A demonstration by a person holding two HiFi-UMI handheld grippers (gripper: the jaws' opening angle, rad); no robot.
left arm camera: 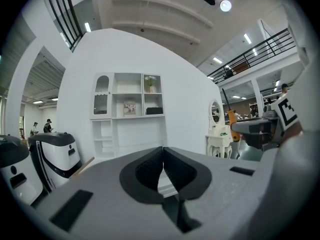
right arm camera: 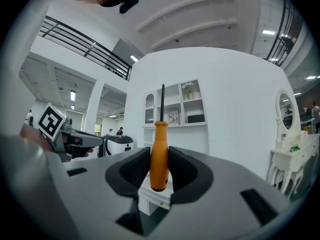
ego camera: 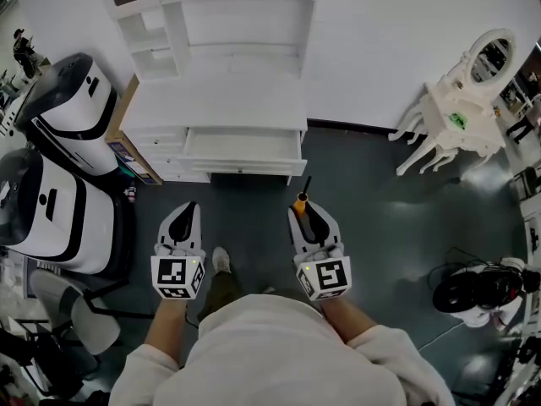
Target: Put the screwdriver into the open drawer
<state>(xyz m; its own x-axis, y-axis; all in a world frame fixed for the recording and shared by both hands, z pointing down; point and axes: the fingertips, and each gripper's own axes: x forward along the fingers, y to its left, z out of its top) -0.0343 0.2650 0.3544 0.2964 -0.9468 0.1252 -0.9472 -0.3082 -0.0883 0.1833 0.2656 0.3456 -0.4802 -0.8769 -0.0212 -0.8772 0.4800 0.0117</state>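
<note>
Both the left tool [ego camera: 188,208] and the right tool [ego camera: 297,205] hung over dark floor [ego camera: 372,218], near the open drawer [ego camera: 243,146] of a white dresser [ego camera: 215,104]; white machines [ego camera: 63,125] stood left, a mirrored vanity [ego camera: 456,112] right. Left gripper view: its jaws met, empty. Right gripper view: jaws clamped the orange screwdriver [right arm camera: 160,139] by its handle, shaft upright.

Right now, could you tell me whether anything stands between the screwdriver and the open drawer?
Nothing visible does. The right gripper is shut on the screwdriver, and only dark floor lies between it and the open drawer.
</note>
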